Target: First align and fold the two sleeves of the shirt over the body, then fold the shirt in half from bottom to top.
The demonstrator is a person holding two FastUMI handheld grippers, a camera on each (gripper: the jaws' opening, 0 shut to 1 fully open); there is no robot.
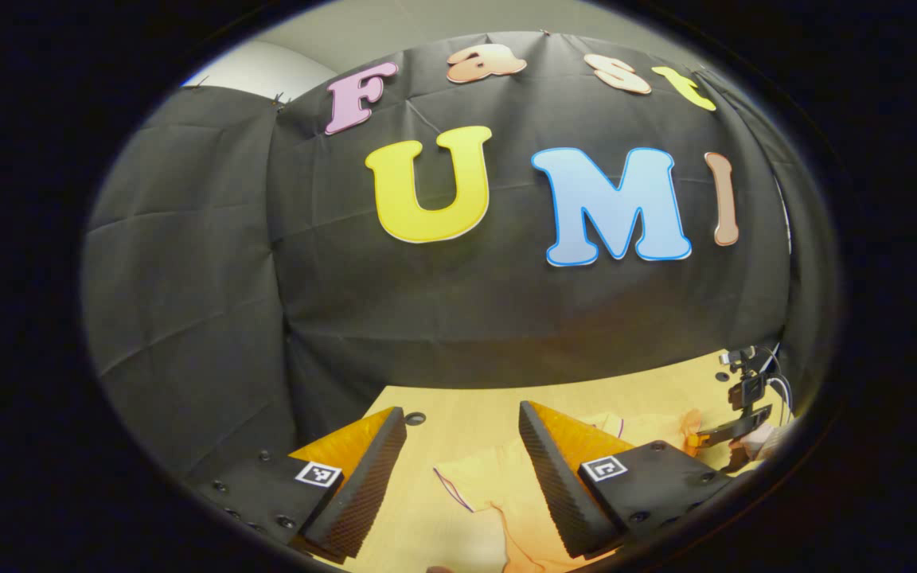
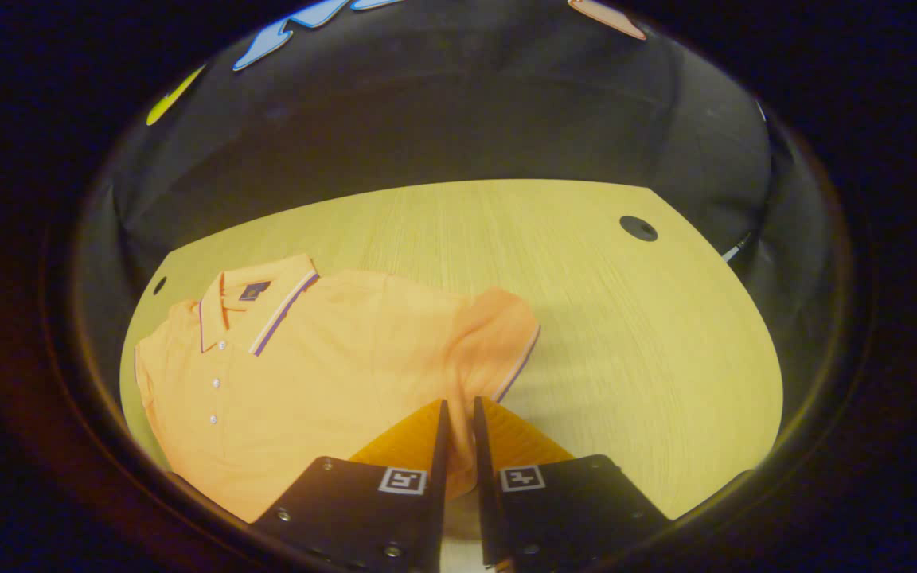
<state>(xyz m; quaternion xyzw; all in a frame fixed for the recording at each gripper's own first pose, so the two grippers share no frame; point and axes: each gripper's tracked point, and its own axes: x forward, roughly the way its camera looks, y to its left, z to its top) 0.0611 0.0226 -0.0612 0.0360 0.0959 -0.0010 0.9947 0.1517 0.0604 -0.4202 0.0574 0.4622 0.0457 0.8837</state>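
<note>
On the bench (image 2: 626, 334), my right hand-held gripper (image 2: 457, 422) pinches the orange shirt (image 2: 323, 358).
Its hem is cut off below my view; my left hand-held gripper (image 1: 462, 454) hangs released above another shirt part, details unclear.

Shirt (image 2: 331, 358): soft matt knit cloth with woven striped trim and small glossy buttons. Table (image 2: 626, 334): smooth light wood-grain top, low sheen. Left gripper (image 1: 462, 469): finger pads rough and finely ribbed. Booth wall (image 1: 188, 263): matt, creased cloth
</note>
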